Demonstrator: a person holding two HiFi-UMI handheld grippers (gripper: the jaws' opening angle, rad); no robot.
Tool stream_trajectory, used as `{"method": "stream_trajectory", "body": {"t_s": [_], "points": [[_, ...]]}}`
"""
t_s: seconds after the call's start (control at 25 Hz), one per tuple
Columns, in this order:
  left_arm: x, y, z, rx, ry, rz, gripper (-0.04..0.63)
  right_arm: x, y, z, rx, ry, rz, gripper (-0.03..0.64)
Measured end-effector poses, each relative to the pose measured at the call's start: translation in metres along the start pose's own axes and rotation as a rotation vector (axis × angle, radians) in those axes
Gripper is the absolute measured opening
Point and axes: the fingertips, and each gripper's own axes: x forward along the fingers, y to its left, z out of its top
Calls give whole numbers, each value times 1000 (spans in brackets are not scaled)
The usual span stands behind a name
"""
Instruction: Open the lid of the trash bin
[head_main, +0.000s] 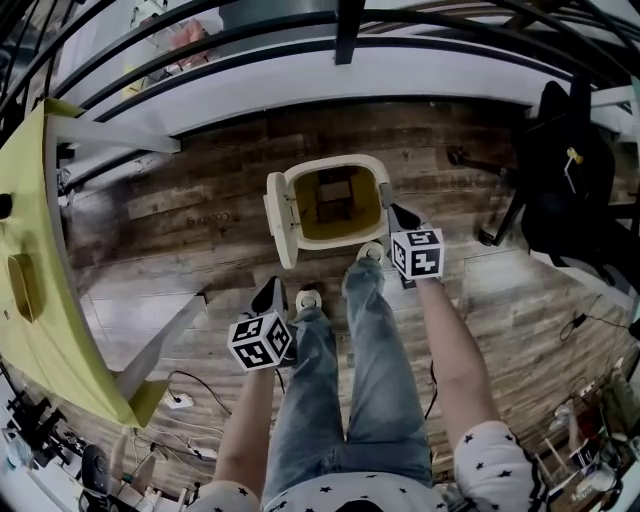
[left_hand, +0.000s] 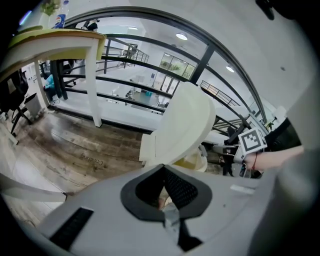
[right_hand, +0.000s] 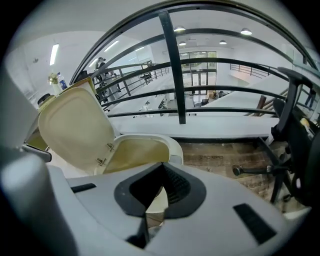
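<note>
The cream trash bin (head_main: 337, 164) stands on the wood floor with its lid (head_main: 281, 222) swung up and over to its left side, and the inside shows. My right gripper (head_main: 392, 207) is shut and empty, its tips beside the bin's right rim. My left gripper (head_main: 270, 296) is also shut and empty, lower left of the bin and apart from it. In the left gripper view the raised lid (left_hand: 185, 122) stands ahead of my left gripper (left_hand: 164, 168). From the right gripper view, the lid (right_hand: 75, 131) and the bin's rim (right_hand: 167, 142) lie just beyond my right gripper (right_hand: 160, 165).
A yellow table (head_main: 30, 285) runs along the left. A black chair (head_main: 556, 170) stands at the right. A black railing (head_main: 346, 30) crosses behind the bin. The person's legs and shoes (head_main: 308, 299) are just in front of the bin. Cables (head_main: 185, 400) lie on the floor lower left.
</note>
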Motion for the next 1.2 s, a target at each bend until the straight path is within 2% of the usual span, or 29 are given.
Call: {"method": "stream_trajectory", "body": {"t_s": [0.56, 0.72, 1.2], "points": [[-66, -16, 12, 74, -4, -96, 11, -103, 70, 25, 52, -97, -52, -6], [-90, -20, 11, 108, 6, -130, 11, -133, 99, 25, 69, -112, -50, -6], [-163, -25, 21, 128, -5, -185, 11, -219, 178, 29, 68, -161, -19, -6]]}}
